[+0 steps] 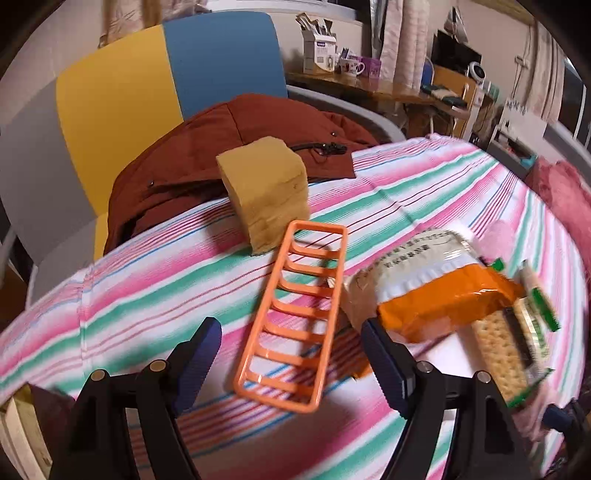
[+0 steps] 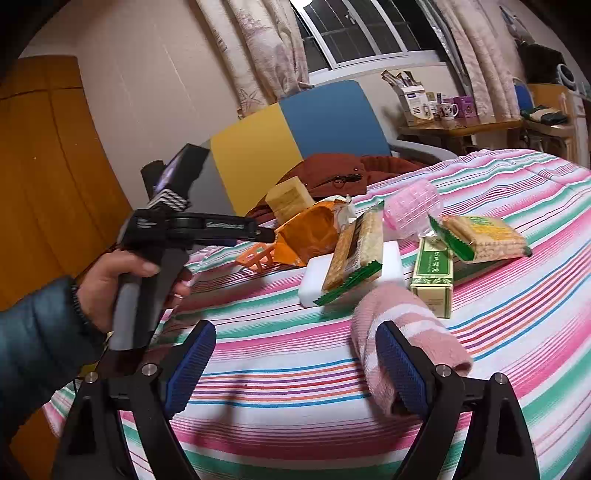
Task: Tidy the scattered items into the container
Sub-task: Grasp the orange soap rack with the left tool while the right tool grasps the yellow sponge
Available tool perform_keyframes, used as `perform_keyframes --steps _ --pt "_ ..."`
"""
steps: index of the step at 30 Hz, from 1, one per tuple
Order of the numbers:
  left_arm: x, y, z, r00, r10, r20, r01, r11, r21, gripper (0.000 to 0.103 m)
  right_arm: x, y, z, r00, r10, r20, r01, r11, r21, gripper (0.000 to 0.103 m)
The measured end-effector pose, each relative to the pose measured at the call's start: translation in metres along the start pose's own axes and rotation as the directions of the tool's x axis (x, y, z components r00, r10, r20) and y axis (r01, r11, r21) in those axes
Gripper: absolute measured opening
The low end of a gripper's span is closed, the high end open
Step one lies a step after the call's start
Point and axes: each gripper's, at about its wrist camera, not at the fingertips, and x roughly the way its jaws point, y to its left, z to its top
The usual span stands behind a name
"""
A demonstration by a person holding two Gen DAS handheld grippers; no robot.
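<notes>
While both grippers sit empty with jaws apart, left gripper (image 1: pixel 291 363) hovers over the orange rack (image 1: pixel 295 314) lying just ahead between its jaws, so next likely lower, clamp it; container unseen.

Background only: yellow-and-blue padded chair back (image 1: pixel 147 85) behind the striped pink, green and white bedspread (image 1: pixel 424 184), rust-brown zippered jacket (image 1: pixel 229 147) draped on the seat. Far wooden bench (image 2: pixel 461 125) carries a white printed mug (image 2: pixel 447 110), a purple box (image 2: pixel 466 106) and a white carton stuffed with sachets (image 1: pixel 318 51). Floral patterned curtains (image 2: pixel 266 48) flank the window (image 2: pixel 362 33). Orange-brown wooden door (image 2: pixel 48 177) left.
</notes>
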Motion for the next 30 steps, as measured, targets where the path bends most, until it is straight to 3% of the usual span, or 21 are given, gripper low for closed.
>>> perform_keyframes --steps 10,18,23,30 --pt "0.023 0.012 0.004 0.998 -0.032 -0.047 0.029 0.997 -0.065 0.079 0.001 -0.007 -0.003 1.0 0.03 0.007 -0.03 0.999 0.037 0.09" --pt "0.022 0.0 -0.008 0.997 0.042 -0.063 -0.046 0.997 -0.055 0.058 -0.001 -0.008 -0.005 0.999 0.035 0.014 -0.036 0.998 0.054 0.09" --pt "0.003 -0.002 -0.033 0.996 0.061 -0.058 -0.067 0.993 -0.099 0.054 0.0 -0.01 -0.005 0.999 0.044 0.015 -0.045 0.997 0.066 0.09" --pt "-0.042 -0.006 -0.095 0.997 0.065 -0.035 -0.07 0.981 -0.18 0.054 0.002 -0.01 -0.005 1.0 0.027 0.01 -0.028 0.998 0.061 0.09"
